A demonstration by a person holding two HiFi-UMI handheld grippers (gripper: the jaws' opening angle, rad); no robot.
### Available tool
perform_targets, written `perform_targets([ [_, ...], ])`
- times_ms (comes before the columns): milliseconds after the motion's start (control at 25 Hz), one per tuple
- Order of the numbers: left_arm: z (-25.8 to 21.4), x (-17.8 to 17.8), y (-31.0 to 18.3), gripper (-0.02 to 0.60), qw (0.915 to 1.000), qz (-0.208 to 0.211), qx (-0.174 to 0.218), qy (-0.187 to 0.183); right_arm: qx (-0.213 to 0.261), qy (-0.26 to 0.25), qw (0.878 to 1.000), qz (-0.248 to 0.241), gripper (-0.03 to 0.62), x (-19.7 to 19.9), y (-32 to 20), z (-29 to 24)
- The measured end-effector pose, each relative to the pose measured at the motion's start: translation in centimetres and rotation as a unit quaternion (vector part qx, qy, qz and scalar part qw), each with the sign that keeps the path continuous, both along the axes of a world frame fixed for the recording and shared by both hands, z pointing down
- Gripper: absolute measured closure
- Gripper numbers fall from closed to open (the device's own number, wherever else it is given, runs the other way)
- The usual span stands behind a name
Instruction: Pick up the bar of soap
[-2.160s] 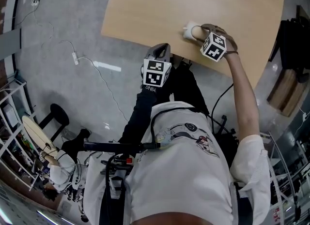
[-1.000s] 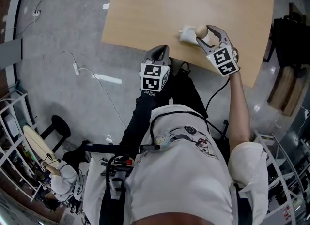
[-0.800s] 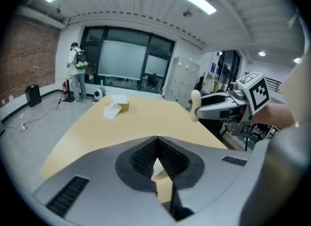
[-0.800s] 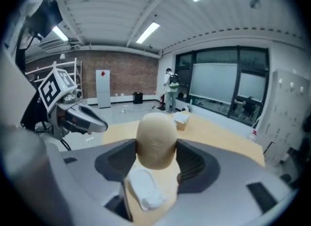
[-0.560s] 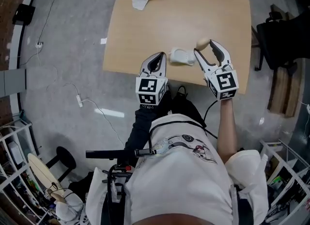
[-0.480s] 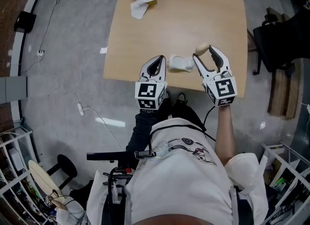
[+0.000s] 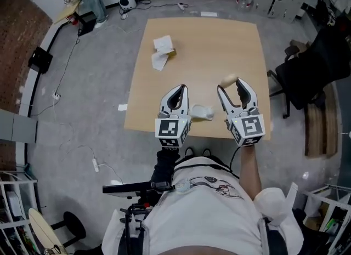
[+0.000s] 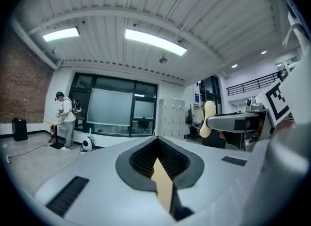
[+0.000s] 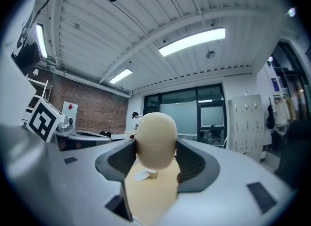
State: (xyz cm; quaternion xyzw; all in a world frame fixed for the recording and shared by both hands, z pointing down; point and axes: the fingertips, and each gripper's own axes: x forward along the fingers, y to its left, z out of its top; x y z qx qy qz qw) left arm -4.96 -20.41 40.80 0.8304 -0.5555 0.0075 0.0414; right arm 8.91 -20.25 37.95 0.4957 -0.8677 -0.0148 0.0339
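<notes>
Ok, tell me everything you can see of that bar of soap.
The bar of soap is a smooth, cream-coloured oval with rounded ends and a matte look, with no print visible. It is clamped by its sides between the jaws of the right gripper, near their tips. In that gripper's view it stands upright and pokes out past them. Only the jaws touch it, and it looks held clear of the wooden table, over the table's right front part.
</notes>
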Motion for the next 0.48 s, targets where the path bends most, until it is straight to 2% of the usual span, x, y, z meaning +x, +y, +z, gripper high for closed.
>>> perform_targets([
  [160,-1.4,0.3,-0.9,0.578,0.9997,-0.003,0.022,0.001,0.026,-0.009,1.000,0.005,0.339,0.0,-0.6,-1.8],
  [480,-4.0,0.1,-1.3,0.578,0.9984,-0.012,0.056,0.003,0.045,-0.027,0.998,0.019,0.338,0.4,-0.9,-3.5],
])
